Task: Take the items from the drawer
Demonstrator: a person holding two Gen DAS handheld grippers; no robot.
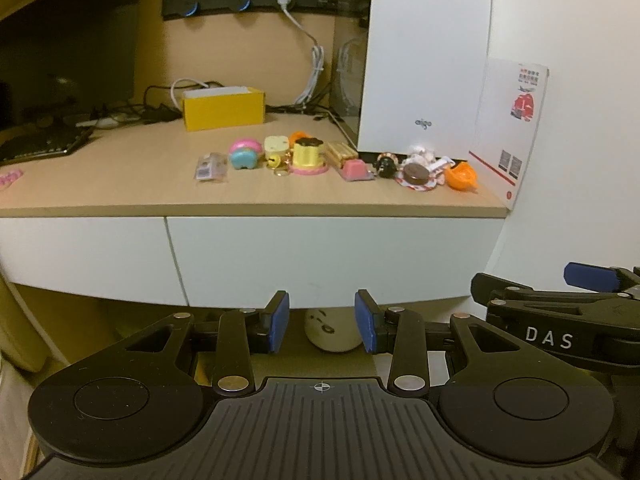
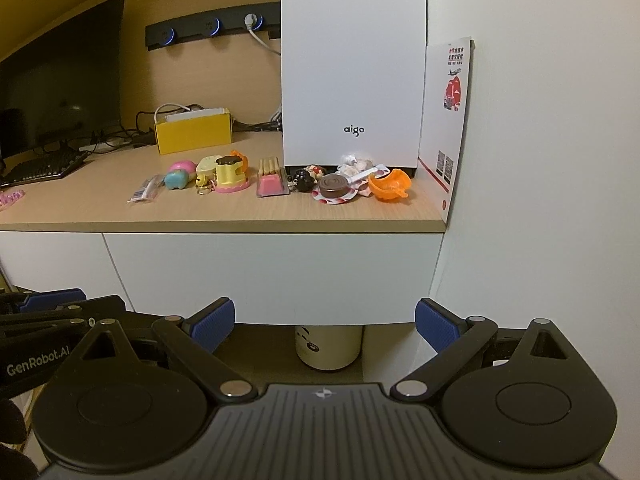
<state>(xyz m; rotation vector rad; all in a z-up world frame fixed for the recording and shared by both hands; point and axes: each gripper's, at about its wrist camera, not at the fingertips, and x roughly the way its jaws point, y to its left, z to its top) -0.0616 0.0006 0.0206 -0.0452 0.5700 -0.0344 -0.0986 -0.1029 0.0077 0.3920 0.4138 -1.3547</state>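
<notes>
A white drawer front [image 1: 328, 256] [image 2: 272, 276] sits closed under the wooden desk top [image 1: 120, 184] [image 2: 100, 204]. A row of small toys lies on the desk: a pink and blue one [image 1: 244, 154] [image 2: 179, 174], a yellow cake-like one [image 1: 308, 156] [image 2: 230, 174], a pink block [image 1: 354, 170] [image 2: 271, 185], a brown disc on a plate [image 1: 416, 174] [image 2: 334, 188], an orange shell [image 1: 462, 176] [image 2: 390, 185]. My left gripper [image 1: 322, 322] is open, low in front of the drawer. My right gripper [image 2: 324, 324] is open wider, beside it; its body [image 1: 560, 320] shows in the left wrist view.
A white "aigo" computer case [image 1: 424, 60] [image 2: 352, 68] stands behind the toys. A yellow box [image 1: 224, 108] [image 2: 194, 130], cables, a keyboard [image 1: 40, 144] and a monitor [image 2: 60, 72] fill the left. A white wall [image 2: 540, 160] is on the right. A cream cylinder [image 2: 329, 346] stands under the desk.
</notes>
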